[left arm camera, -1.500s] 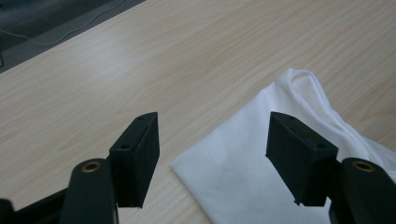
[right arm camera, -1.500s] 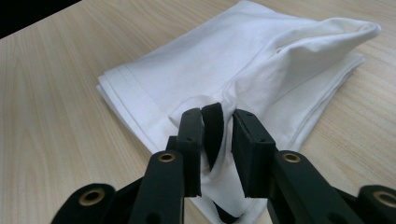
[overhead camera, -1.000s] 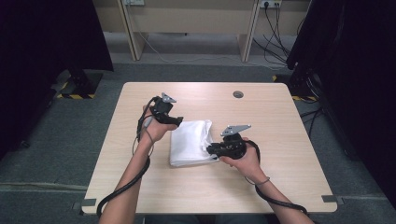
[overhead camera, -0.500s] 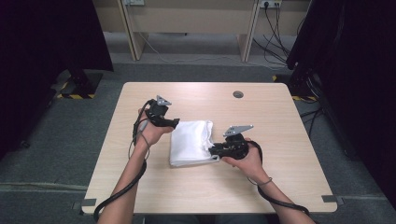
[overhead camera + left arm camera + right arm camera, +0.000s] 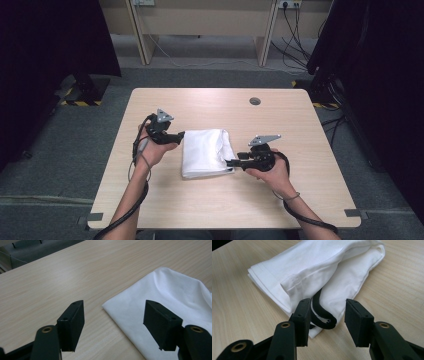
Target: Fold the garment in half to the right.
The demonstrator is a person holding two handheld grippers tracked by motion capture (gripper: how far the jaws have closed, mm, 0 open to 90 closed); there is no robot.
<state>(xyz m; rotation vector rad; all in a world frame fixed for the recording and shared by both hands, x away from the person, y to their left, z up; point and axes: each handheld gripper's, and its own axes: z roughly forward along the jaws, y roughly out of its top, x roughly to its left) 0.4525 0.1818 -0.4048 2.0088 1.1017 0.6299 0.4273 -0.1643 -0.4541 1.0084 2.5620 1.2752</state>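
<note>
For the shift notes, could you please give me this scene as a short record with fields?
surface: wooden table
item: folded white cloth, lying flat mid-table
trim: black band at the cloth's edge, between the right jaws
left gripper: open, jaws astride the cloth's corner, not pressing it
right gripper: open, jaws have just been opening; pads off the cloth
held: nothing

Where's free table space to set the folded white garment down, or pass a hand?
Free: the far strip of table between the white garment and the round hole; the near edge between the forearms; the right side beyond the right gripper. Crowded: mid-table, where the left gripper and the right one flank the garment.
</note>
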